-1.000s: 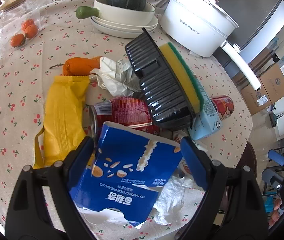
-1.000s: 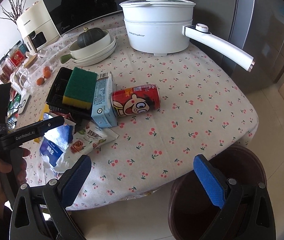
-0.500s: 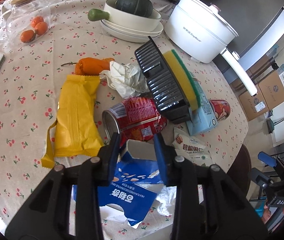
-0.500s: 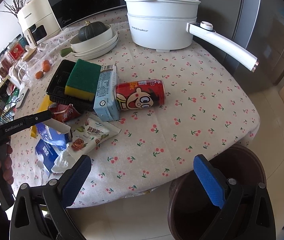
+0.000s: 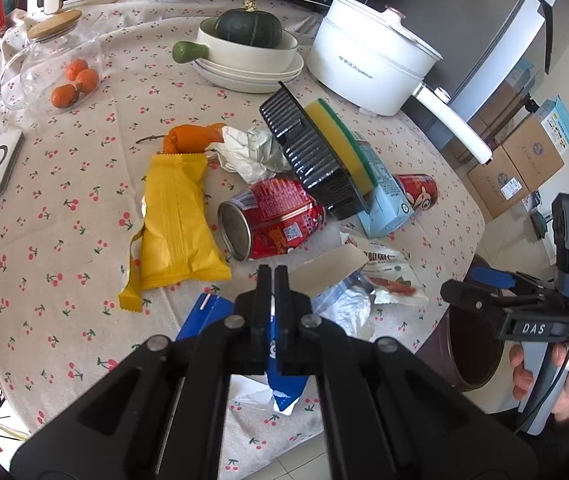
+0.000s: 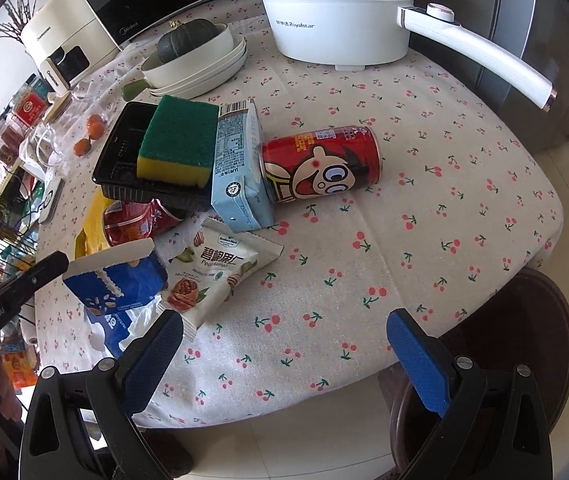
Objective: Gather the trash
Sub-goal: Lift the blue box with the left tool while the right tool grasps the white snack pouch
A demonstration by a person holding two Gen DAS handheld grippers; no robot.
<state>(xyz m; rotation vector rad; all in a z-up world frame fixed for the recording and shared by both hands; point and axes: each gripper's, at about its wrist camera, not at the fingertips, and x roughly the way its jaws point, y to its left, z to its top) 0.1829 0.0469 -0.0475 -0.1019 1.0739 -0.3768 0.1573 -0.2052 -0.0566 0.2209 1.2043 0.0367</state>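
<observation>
My left gripper (image 5: 272,276) is shut on the upper edge of a blue snack box (image 5: 286,384), which hangs from the pads near the table's front edge. From the right wrist view the same blue box (image 6: 120,280) sits tilted, its white flap up, in the left gripper (image 6: 44,268). My right gripper (image 6: 284,328) is open and holds nothing, over the table's edge beside a brown bin (image 6: 524,320). On the cloth lie a yellow bag (image 5: 176,224), a crushed red can (image 5: 272,216), a cartoon can (image 6: 320,164), a light blue carton (image 6: 240,168) and a nut packet (image 6: 212,276).
A black tray (image 6: 124,160) with a green and yellow sponge (image 6: 176,144) leans on the trash pile. A white pot (image 6: 336,12) with a long handle, stacked dishes with a squash (image 5: 248,36), a glass jar (image 5: 52,64) and crumpled paper (image 5: 248,152) stand behind.
The left jaws have closed on the blue box and drawn back and up with it. The right gripper has sunk nearer to the table's edge, still open.
</observation>
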